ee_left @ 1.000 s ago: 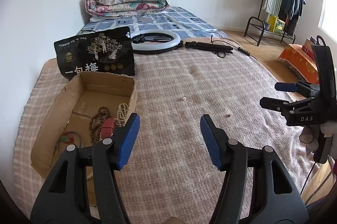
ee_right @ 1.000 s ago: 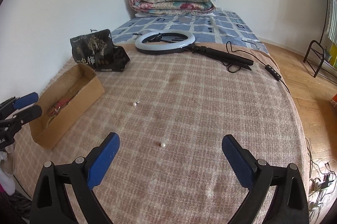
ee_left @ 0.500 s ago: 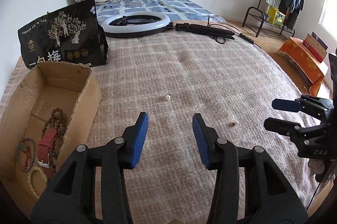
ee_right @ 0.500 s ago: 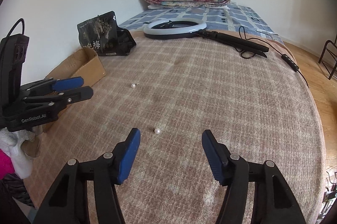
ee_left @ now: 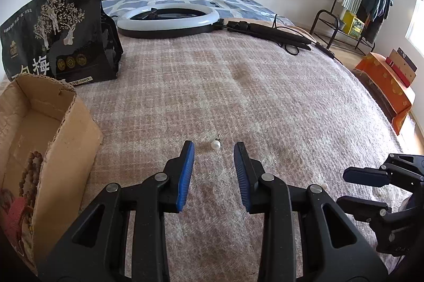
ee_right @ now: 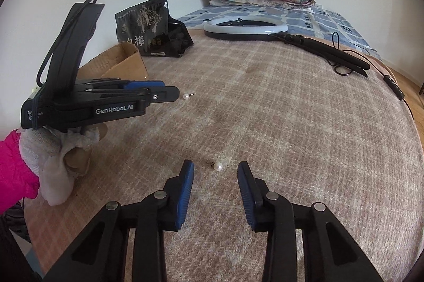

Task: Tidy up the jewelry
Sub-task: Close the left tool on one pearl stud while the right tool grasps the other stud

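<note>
Left wrist view: the left gripper [ee_left: 214, 149] was seen lowered close over the checked blanket [ee_left: 265, 101], its jaws closing but not yet touching anything. A pearl stud earring [ee_left: 215, 144] lay on the blanket just ahead of the fingertips, at 12 o'clock from the gap, its post pointing away. A second earlier the jaws had stood wider and the earring had been far up the frame, so the gripper had been brought down and forward to it. The cardboard box [ee_left: 66, 149] sat at 9 o'clock, with a string of wooden beads [ee_left: 27, 173] and a red item inside.

Right wrist view: the right gripper [ee_right: 215, 170] was likewise low over the blanket, jaws closing from a much wider spread, nothing pinched. A second pearl earring [ee_right: 217, 166] lay between the tips, slightly ahead of them, not in contact with either pad. The other earring [ee_right: 186, 96] was visible at 11 o'clock, just off the tip of the left gripper, held by a gloved hand [ee_right: 53, 160] with a pink sleeve [ee_right: 16, 170].

Judgement: both approaches were nearly complete and two pinches were imminent; neither earring had been secured yet. Round, small pearls on soft weave could be expected to roll or be pushed under as the pads met. Transfer to the box remained.
</note>
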A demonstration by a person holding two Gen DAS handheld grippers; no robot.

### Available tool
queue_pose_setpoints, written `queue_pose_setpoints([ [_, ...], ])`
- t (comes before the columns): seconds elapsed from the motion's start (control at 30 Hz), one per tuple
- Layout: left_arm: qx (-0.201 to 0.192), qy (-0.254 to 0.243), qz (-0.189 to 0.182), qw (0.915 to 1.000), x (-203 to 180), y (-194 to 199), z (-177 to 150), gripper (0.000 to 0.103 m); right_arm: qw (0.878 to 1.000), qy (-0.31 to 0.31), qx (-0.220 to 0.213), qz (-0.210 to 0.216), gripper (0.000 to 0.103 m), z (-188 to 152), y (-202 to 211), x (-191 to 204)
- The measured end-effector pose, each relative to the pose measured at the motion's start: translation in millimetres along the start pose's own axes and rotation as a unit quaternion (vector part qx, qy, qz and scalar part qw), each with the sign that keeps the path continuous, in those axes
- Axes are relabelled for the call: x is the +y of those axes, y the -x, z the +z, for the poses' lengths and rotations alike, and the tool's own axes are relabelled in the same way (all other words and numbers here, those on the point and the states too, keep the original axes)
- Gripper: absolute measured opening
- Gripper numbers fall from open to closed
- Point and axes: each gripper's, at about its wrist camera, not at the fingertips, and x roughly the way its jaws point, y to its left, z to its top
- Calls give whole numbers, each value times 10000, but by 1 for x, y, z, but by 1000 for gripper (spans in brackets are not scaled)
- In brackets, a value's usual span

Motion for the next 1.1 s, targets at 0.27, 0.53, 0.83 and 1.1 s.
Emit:
queue_pose_setpoints([
  [0.27,76,-180,19,9998,-5,-15,0,27,9994,289,107,-149,28,0,-14,10],
  [0.53,181,-290,-91,9994,-8,-25,1,27,9995,167,172,-223,21,-2,-22,3],
  [0.83,254,-342,11,9991,-10,-32,3,15,9995,178,173,-204,13,-3,-23,3],
  [1.1,222,-327,54,9992,-9,-31,2,7,9996,142,154,-183,7,-3,-22,3],
])
